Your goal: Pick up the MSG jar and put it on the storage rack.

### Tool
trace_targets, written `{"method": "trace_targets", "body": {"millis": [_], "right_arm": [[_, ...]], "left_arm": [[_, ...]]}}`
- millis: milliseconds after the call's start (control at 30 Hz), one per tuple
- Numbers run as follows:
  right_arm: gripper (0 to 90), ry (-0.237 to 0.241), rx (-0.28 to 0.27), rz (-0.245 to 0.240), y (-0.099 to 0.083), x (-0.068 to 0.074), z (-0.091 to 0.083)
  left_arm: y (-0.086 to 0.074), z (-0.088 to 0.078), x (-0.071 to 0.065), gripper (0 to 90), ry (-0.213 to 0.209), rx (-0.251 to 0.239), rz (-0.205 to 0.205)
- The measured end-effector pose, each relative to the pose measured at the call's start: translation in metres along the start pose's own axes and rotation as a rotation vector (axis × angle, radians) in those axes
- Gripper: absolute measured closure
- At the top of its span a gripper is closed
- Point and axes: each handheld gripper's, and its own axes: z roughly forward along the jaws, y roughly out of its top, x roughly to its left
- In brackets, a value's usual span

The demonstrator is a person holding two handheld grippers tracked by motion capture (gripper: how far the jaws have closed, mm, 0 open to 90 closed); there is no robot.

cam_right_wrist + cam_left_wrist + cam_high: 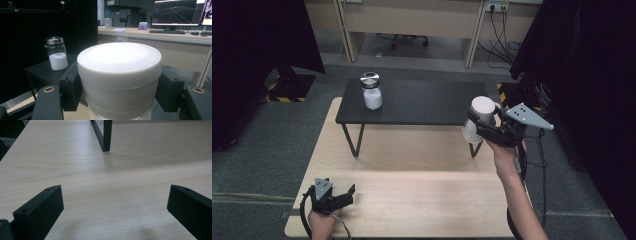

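My right gripper [477, 126] is shut on a white-lidded jar [479, 117], held in the air at the right end of the black shelf [422, 102]. In the right gripper view the jar [119, 75] sits upright between the two black jaws, lid toward the camera. A second jar [371, 91] with a metal lid and white powder stands on the shelf's left part, also seen as the glass jar [56, 53] in the right gripper view. My left gripper [346, 194] rests low on the wooden table [412, 200] at the front left, open, with nothing between its jaws [112, 205].
The black shelf stands on thin legs [105, 135] over the back half of the light wooden table. Dark curtains hang on both sides. A desk with a monitor [178, 12] and keyboard lies beyond the shelf.
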Motion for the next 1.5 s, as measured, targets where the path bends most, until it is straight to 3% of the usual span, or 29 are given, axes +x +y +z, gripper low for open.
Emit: {"method": "trace_targets", "body": {"millis": [833,1133,1500], "right_arm": [[33.7,-0.072,-0.034,0.016,-0.002,-0.001,0.023],[33.7,-0.096,-0.030,-0.002,-0.001,0.000,0.031],[33.7,-0.122,-0.047,0.020,-0.002,-0.003,0.042]], "left_arm": [[-0.001,-0.001,0.001,0.0,-0.006,-0.008,0.003],[-0.001,0.000,0.001,0.0,-0.010,-0.006,0.005],[-0.001,-0.001,0.001,0.0,-0.008,-0.007,0.002]]}}
